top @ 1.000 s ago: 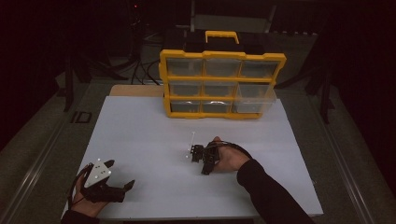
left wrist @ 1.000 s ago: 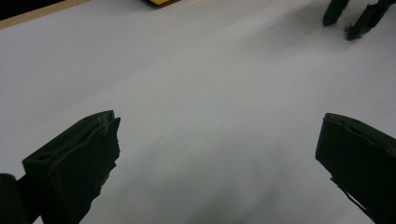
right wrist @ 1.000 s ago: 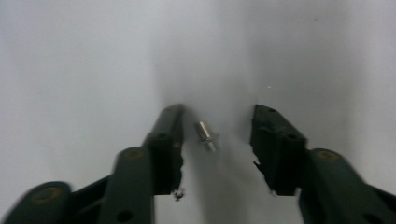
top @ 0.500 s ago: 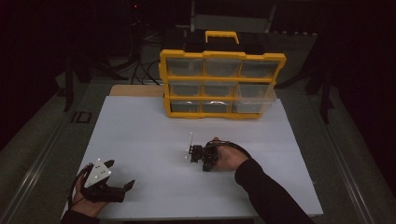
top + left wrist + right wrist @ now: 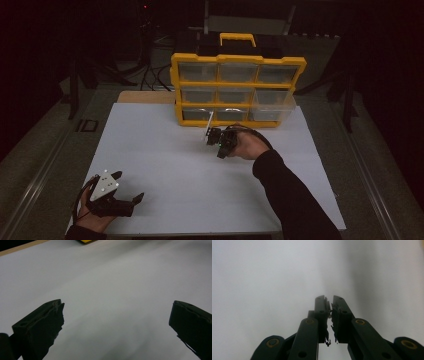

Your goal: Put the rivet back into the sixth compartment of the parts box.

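A yellow organizer (image 5: 237,90) with clear drawers and a black top stands at the back of the white table (image 5: 165,150). Its lower right drawer (image 5: 272,106) seems to stick out a little. My right gripper (image 5: 220,150) hovers just in front of the organizer, held in the right hand. Its jaws are shut with nothing between them (image 5: 329,298) and point down at bare white surface. My left gripper (image 5: 126,186) rests near the table's front left corner. Its jaws are spread wide (image 5: 117,307) over bare table, and a yellow corner of the organizer (image 5: 85,241) shows at the top.
The wooden table edge (image 5: 145,96) shows behind the white sheet at the left. Dark stands and cables (image 5: 145,75) lie beyond the table. A dark sleeve (image 5: 295,200) crosses the front right of the sheet.
The right hand has carried its shut gripper away from the person, toward the organizer's front. The left gripper has stayed in place, open.
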The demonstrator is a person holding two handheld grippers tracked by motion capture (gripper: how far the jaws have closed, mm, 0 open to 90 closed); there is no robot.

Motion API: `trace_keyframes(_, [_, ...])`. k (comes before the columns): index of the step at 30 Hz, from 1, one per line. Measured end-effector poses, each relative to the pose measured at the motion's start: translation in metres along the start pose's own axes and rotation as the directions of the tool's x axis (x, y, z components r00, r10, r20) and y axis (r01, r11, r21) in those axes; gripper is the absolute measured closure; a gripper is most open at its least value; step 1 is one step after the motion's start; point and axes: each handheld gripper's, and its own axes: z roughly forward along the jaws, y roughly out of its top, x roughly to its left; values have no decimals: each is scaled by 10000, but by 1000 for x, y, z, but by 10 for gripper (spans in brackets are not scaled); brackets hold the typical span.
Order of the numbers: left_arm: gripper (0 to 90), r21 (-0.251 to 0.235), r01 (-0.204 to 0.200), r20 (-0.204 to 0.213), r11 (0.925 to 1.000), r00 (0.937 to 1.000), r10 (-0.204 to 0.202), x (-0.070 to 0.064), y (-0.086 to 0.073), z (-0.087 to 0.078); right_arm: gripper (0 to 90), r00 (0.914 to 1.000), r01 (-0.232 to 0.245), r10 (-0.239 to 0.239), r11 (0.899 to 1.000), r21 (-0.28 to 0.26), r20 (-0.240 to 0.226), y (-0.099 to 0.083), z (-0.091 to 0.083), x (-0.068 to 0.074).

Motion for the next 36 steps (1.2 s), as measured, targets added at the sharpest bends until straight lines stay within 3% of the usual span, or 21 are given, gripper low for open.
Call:
trace_keyframes(7, [3,0,1,5,10000,10000,-1,0,0,0,826,9973,-670,680,9971,-361,291,1,-28,-26])
trace_keyframes(16, [3,-8,5,-3,10000,10000,-5,0,0,0,826,9860,-1467,1548,9817,-1211,611,-1,-74,-62])
trace_keyframes(18, [3,-29,8,-10,10000,10000,-8,0,0,0,826,9783,-1798,1921,9733,-1425,773,-2,-88,-70])
trace_keyframes(27, [3,-60,55,-6,10000,10000,-55,1,0,0,827,9607,-2300,2567,9492,-2147,1059,-7,-116,-91])
trace_keyframes(33, [3,-54,69,-12,10000,10000,-69,1,0,0,827,9398,-2773,3155,9287,-2462,1316,-14,-131,-101])
trace_keyframes(36, [3,-39,64,-11,10000,10000,-64,1,0,0,827,9301,-2926,3331,9266,-2361,1549,-18,-136,-104])
